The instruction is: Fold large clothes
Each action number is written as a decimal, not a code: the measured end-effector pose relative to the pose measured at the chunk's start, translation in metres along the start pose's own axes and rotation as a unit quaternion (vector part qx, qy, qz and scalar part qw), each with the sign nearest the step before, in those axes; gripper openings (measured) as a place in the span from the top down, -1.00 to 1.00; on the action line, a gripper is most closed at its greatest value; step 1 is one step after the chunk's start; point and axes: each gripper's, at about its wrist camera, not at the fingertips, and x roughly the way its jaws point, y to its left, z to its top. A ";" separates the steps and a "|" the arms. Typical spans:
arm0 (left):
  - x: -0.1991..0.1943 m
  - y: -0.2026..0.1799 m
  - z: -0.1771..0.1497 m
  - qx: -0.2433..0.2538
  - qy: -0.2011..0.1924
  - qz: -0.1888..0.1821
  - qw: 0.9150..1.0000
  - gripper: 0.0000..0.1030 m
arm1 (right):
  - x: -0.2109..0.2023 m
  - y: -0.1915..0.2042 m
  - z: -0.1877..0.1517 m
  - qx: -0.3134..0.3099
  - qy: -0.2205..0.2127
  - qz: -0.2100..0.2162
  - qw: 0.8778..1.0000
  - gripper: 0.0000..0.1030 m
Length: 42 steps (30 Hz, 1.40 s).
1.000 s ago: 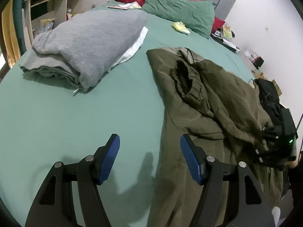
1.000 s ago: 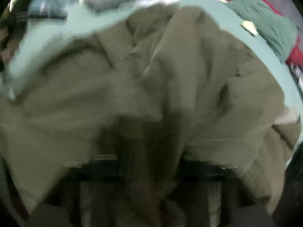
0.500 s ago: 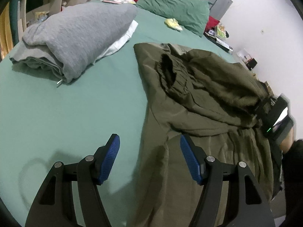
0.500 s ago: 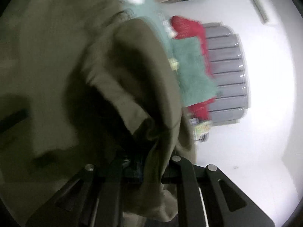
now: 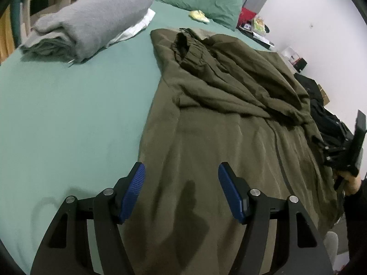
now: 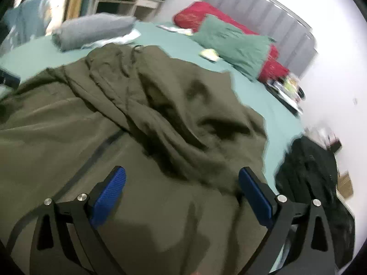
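A large olive-green jacket (image 5: 220, 119) lies spread on the green bed sheet (image 5: 68, 114), its dark zip running down the front and a sleeve bunched across the upper part. My left gripper (image 5: 181, 181) is open and empty, hovering above the jacket's near left edge. My right gripper (image 6: 181, 183) is open and empty above the jacket (image 6: 137, 126), over its near right part. The right gripper also shows at the right edge of the left wrist view (image 5: 344, 158), its fingers hidden there.
A folded grey garment (image 5: 91, 25) over something white lies at the far left of the bed. Green (image 5: 201, 0) and red pillows rest by the grey headboard. A black garment (image 6: 314, 183) lies at the bed's right edge. Shelves stand far left.
My right gripper was shut on the jacket fabric and has let go and opened. The jacket now lies flatter and more spread. My left gripper has moved right, over the jacket's edge.
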 end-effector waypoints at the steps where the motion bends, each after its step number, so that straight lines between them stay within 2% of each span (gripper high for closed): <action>1: -0.006 -0.001 -0.010 -0.003 -0.003 0.005 1.000 -0.35 | -0.013 -0.009 -0.013 0.018 0.003 -0.006 1.000 -0.90; 3: -0.015 0.000 -0.028 -0.014 -0.003 0.011 1.000 -0.35 | -0.024 -0.035 -0.021 0.043 0.011 -0.017 0.999 -0.90; 6: -0.030 0.011 -0.055 -0.043 -0.008 0.019 0.999 -0.35 | -0.050 -0.069 -0.059 0.101 0.040 -0.029 0.994 -0.90; 9: -0.044 0.022 -0.083 -0.054 -0.012 0.048 0.997 -0.35 | -0.075 -0.093 -0.103 0.165 0.055 -0.021 0.985 -0.90; 14: -0.061 0.029 -0.113 -0.056 -0.021 0.082 0.995 -0.35 | -0.099 -0.105 -0.176 0.258 0.079 0.009 0.963 -0.90; 18: -0.063 0.026 -0.128 -0.047 -0.010 0.075 0.996 -0.35 | -0.105 -0.099 -0.211 0.321 0.078 0.052 0.942 -0.89; 20: -0.060 0.019 -0.133 -0.028 -0.003 0.088 0.996 -0.35 | -0.104 -0.088 -0.222 0.330 0.083 0.076 0.937 -0.87; 21: -0.058 0.017 -0.135 -0.019 -0.001 0.096 0.995 -0.35 | -0.101 -0.082 -0.224 0.330 0.090 0.084 0.936 -0.75; 22: -0.055 0.015 -0.136 -0.012 0.002 0.103 0.995 -0.36 | -0.097 -0.077 -0.226 0.330 0.102 0.096 0.934 -0.53; 24: -0.053 0.014 -0.138 -0.008 0.004 0.111 0.994 -0.38 | -0.091 -0.069 -0.232 0.343 0.112 0.093 0.928 -0.44; 28: -0.057 0.016 -0.139 -0.018 0.013 0.123 0.992 -0.44 | -0.096 -0.057 -0.229 0.336 0.096 0.096 0.932 0.40; 29: -0.063 0.016 -0.139 -0.025 0.005 0.126 0.992 -0.45 | -0.098 -0.055 -0.230 0.340 0.092 0.101 0.931 0.50; 30: -0.078 0.015 -0.139 -0.028 -0.032 0.125 0.991 -0.44 | -0.099 -0.052 -0.231 0.343 0.088 0.105 0.929 0.64; 31: -0.084 0.013 -0.139 -0.025 -0.048 0.124 0.991 -0.44 | -0.100 -0.050 -0.233 0.348 0.084 0.111 0.927 0.74; 32: -0.088 0.014 -0.138 -0.025 -0.056 0.118 0.991 -0.44 | -0.101 -0.048 -0.234 0.354 0.081 0.117 0.924 0.76; 33: -0.085 0.016 -0.139 -0.028 -0.047 0.114 0.992 -0.44 | -0.102 -0.047 -0.235 0.357 0.080 0.117 0.923 0.77; 36: -0.060 0.024 -0.149 -0.036 0.017 0.111 0.993 -0.47 | -0.105 -0.047 -0.237 0.366 0.074 0.117 0.920 0.80; 37: -0.061 0.024 -0.152 -0.028 0.008 0.113 0.993 -0.49 | -0.106 -0.047 -0.237 0.373 0.072 0.120 0.917 0.81; 40: -0.062 0.023 -0.154 -0.021 0.011 0.118 0.993 -0.51 | -0.110 -0.050 -0.240 0.396 0.065 0.129 0.907 0.82; 42: -0.063 0.025 -0.156 -0.020 0.011 0.112 0.993 -0.51 | -0.114 -0.049 -0.239 0.400 0.060 0.129 0.906 0.83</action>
